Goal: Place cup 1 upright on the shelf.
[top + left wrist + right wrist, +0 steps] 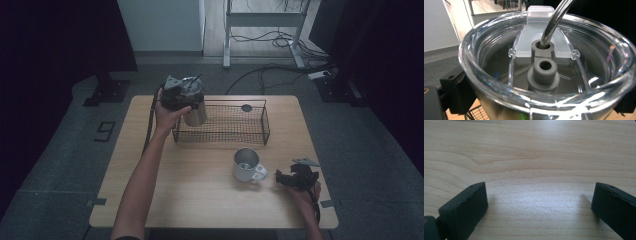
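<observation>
The left gripper [181,96] is clamping a steel tumbler [194,113] by its rim, holding it over the near-left corner of the wire basket [262,123]. The tumbler could be slipping sideways, since the jaws are pinching only its smooth upper wall under a clear lid [544,75] carrying a straw [552,23]. Farther off, the right gripper [286,179] is resting with jaws apart and empty beside a mug [246,165]; the basket's wall is standing in the way.

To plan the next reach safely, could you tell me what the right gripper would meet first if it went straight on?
Probably the steel mug: the right gripper points left toward it across the table, though depth is unclear.
</observation>
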Available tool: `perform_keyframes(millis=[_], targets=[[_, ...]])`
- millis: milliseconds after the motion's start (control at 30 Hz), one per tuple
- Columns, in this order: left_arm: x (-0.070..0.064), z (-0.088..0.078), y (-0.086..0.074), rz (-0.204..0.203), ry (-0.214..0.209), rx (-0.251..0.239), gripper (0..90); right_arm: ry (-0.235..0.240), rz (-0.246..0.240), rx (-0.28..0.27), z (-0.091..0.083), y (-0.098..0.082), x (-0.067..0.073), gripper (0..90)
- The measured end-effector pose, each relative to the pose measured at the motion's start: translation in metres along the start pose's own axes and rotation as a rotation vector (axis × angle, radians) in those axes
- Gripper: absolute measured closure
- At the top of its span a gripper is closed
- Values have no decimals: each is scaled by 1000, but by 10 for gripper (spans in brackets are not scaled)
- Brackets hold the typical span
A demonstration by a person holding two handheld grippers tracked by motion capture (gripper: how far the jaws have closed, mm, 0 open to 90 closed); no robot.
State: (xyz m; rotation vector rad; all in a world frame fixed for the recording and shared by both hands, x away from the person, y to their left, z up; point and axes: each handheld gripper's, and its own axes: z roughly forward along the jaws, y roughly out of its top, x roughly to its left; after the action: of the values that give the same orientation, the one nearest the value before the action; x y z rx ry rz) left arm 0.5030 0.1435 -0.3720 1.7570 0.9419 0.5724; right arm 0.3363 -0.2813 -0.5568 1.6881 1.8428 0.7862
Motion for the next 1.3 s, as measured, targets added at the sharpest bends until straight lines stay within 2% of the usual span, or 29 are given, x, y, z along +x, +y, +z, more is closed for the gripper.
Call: perform_keyframes(millis=[333, 467, 833, 1233, 1300], targets=[[0, 15, -7, -6, 1, 14, 41, 0, 0, 0, 0, 0, 0, 3], [1, 19, -9, -1, -12, 18, 41, 0, 0, 0, 0, 0, 0, 3], [2, 29, -16, 1, 0, 39, 41, 0, 0, 0, 0, 0, 0, 4], [6, 40, -34, -38, 2, 64, 41, 0, 0, 0, 0, 0, 0, 3], [6, 42, -35, -34, 6, 70, 41, 0, 0, 0, 0, 0, 0, 3]])
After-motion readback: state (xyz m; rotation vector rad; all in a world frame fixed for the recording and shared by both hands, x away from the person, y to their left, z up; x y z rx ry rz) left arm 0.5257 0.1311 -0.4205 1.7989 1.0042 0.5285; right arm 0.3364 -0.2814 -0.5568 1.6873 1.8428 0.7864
